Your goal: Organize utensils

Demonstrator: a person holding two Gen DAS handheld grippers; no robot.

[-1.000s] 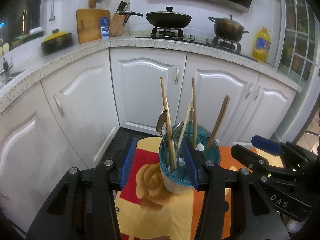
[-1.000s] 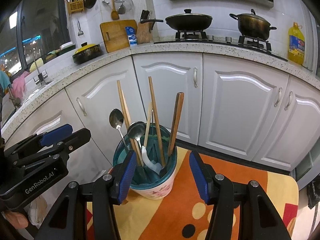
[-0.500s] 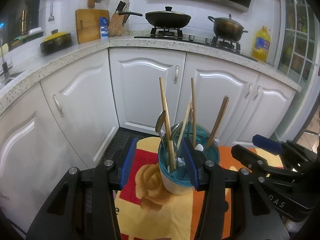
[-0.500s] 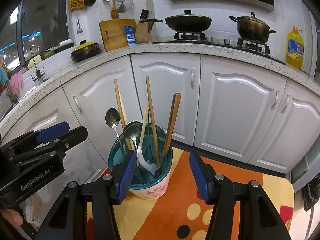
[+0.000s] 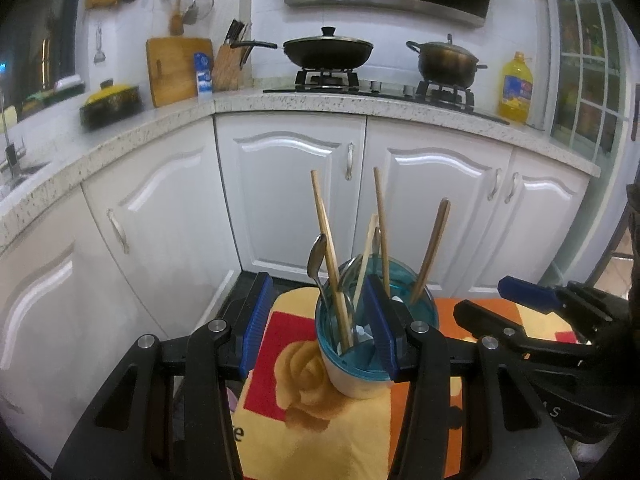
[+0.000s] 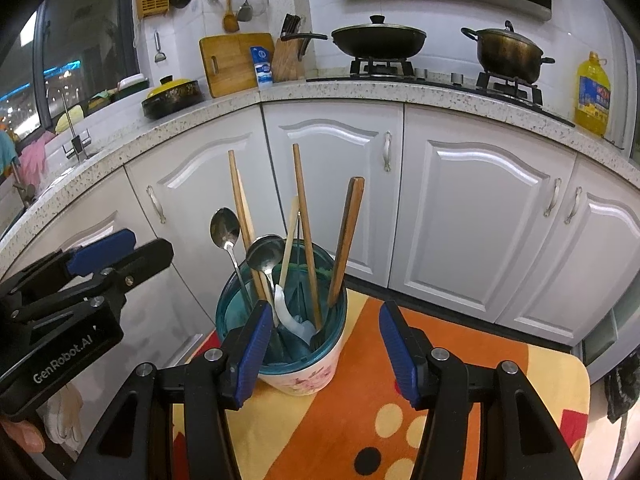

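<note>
The utensil holder [image 6: 298, 344], a white floral cup with a teal translucent insert, stands on an orange and yellow patterned cloth [image 6: 460, 364] in front of white kitchen cabinets [image 6: 480, 208]. Much of the cup's lower wall is hidden: in the right wrist view the near finger of the right gripper [image 6: 326, 354] covers its left side, and in the left wrist view the right finger of the left gripper [image 5: 318, 330] crosses in front of the teal rim. Inside the holder the lower ends of the utensils merge behind the tinted plastic and are hard to separate. Above the rim, wooden chopsticks [image 6: 240, 216], a wooden spatula handle [image 6: 348, 236], two metal spoons [image 6: 225, 227] and a white plastic spoon [image 6: 286, 312] lean in different directions.

The left gripper's jaws stand wide apart and hold nothing; the cup sits behind its right finger rather than squarely between the two. The right gripper's jaws are likewise spread wide with nothing between the pads, the cup at its left finger. Each gripper's black body shows at the edge of the other's view, partly cut off by the fisheye border.

Behind, a speckled countertop [image 6: 360, 94] carries a lidded wok [image 6: 378, 40], a pot [image 6: 508, 54], a knife block [image 6: 288, 60], a cutting board [image 6: 232, 62] and a yellow oil bottle [image 6: 594, 94].
</note>
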